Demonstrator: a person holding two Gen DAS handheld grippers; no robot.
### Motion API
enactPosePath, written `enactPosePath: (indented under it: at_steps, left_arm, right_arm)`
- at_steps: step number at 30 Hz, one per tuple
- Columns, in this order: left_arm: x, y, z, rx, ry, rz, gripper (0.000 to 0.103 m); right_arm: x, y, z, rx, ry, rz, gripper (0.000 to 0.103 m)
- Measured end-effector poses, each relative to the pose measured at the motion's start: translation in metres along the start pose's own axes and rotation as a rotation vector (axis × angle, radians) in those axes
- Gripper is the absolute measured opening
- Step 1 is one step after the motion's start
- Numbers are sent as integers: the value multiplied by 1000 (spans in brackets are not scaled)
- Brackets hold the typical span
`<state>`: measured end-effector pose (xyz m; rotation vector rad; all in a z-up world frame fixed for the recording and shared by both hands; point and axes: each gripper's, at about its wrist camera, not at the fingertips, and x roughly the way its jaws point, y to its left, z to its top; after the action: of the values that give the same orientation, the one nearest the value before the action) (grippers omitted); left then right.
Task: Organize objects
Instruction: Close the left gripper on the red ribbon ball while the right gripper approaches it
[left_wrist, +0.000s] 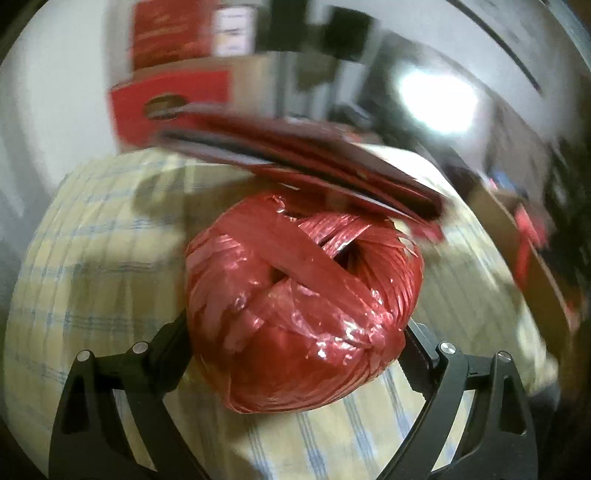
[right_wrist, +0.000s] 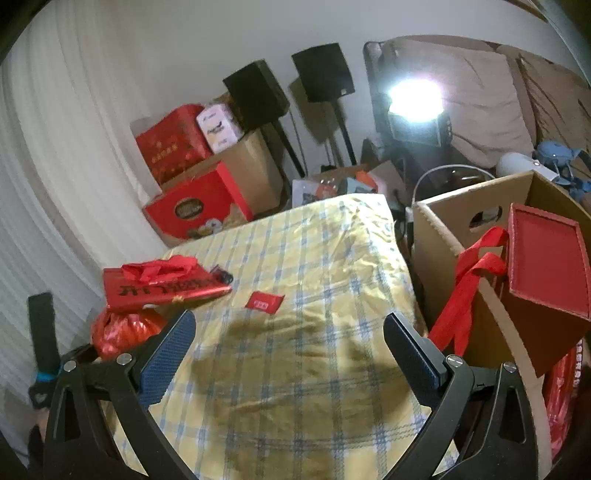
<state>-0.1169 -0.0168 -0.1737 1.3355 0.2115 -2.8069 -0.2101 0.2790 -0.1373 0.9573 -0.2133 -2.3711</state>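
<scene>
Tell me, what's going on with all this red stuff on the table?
A person is tidying up with a claw in each hand. The left claw sits around a red ball of plastic string on the checked tablecloth; whether it has a grip yet is unclear. Flat red packets lie right behind the ball. The right claw hangs open over bare cloth, holding nothing. A cardboard box beside the table already holds red things.

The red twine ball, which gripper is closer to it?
Left. The left gripper straddles the red twine ball; the right gripper hangs open over bare tablecloth, ball off to its left.
</scene>
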Motion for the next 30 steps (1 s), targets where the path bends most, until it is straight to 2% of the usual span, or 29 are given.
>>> enactPosePath:
  at_steps: [3, 5, 7, 9, 11, 14, 15, 17, 18, 19, 21, 23, 24, 26, 28, 30]
  left_arm:
    - [-12, -26, -15, 165, 24, -50, 93]
    - [-19, -46, -25, 254, 32, -34, 94]
    - [-24, -57, -30, 283, 43, -36, 94]
    - [-28, -65, -32, 296, 70, -122, 95]
    - [-35, -66, -32, 291, 67, -164, 95]
    - [-55, -47, -25, 212, 42, -250, 101]
    - [-66, -33, -21, 151, 28, -297, 102]
    - [-82, -10, -11, 71, 8, -346, 103]
    - [-88, 1, -4, 34, 1, -343, 103]
    - [-90, 11, 2, 0, 7, -309, 103]
    - [-84, 24, 12, -63, 65, -227, 103]
    - [-71, 32, 16, -114, 122, -220, 101]
    - [-63, 37, 17, -152, 153, -236, 100]
    - [-44, 41, 16, -211, 219, -282, 88]
    - [-35, 43, 11, -229, 258, -316, 86]
    - [-33, 40, 9, -226, 261, -353, 84]
  right_arm:
    - [3, 6, -1, -27, 53, -17, 103]
    - [7, 6, -2, -26, 103, -69, 103]
    - [10, 3, -3, -1, 145, -92, 103]
    - [9, 0, -5, 18, 173, -56, 103]
    - [6, 2, -4, 16, 190, -34, 103]
    - [-2, 13, -2, -25, 203, -25, 102]
    - [-5, 19, -3, -49, 212, -22, 103]
    - [-5, 29, -5, -85, 252, -14, 103]
    - [-4, 32, -6, -97, 270, -11, 103]
    - [0, 39, -9, -118, 301, -6, 103]
    - [6, 53, -16, -155, 356, 28, 103]
    - [12, 62, -20, -154, 396, 84, 103]
    - [17, 67, -23, -135, 424, 130, 102]
    - [23, 70, -25, -97, 443, 172, 102]
    - [27, 69, -25, -49, 460, 208, 101]
    - [28, 68, -25, -32, 468, 218, 99]
